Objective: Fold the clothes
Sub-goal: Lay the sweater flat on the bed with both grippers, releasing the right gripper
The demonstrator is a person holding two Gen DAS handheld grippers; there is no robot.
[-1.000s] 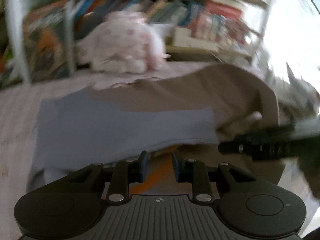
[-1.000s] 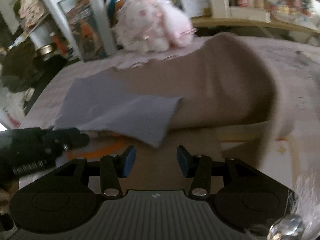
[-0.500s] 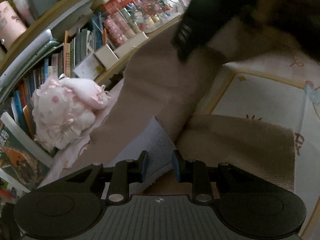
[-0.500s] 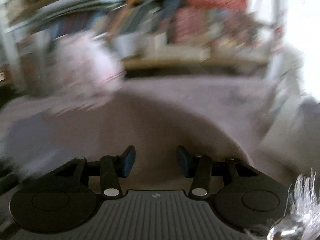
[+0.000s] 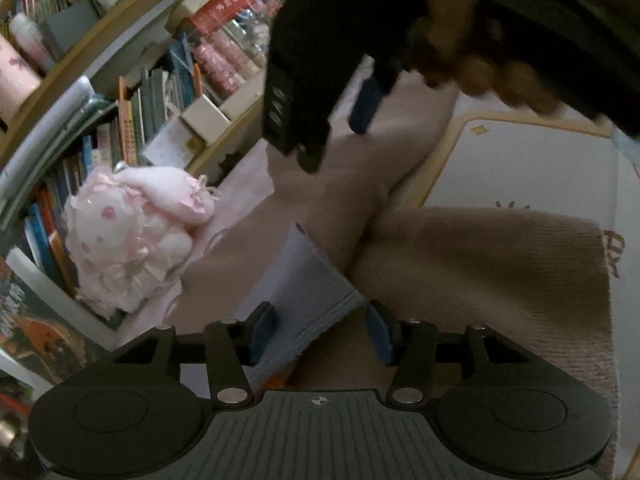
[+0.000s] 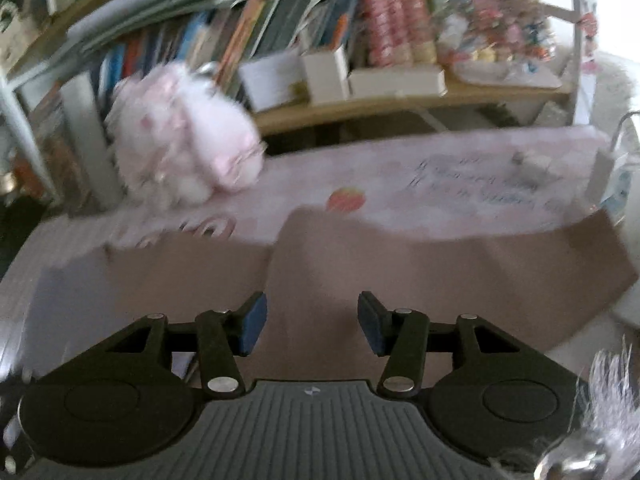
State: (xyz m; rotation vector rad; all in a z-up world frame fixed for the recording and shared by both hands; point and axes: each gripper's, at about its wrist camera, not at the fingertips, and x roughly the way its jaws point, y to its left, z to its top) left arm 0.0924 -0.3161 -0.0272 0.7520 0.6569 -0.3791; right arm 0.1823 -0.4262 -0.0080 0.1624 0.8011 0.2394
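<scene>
Lying across the pink printed table cover [image 6: 460,184], the tan knitted sweater [image 5: 480,272] is partly folded, its pale lavender ribbed cuff [image 5: 312,292] resting on the tan body. Left gripper [image 5: 318,330] is spread wide, the cuff between its 2 blue pads, touching the left pad only, not clamped. Right gripper [image 6: 310,322] is likewise released, hovering over tan fabric, holding nothing. In the left wrist view it hangs overhead, pads down, a hand [image 5: 480,60] gripping it. Behind sit a pink plush toy [image 6: 180,144] and bookshelf [image 6: 360,100].
</scene>
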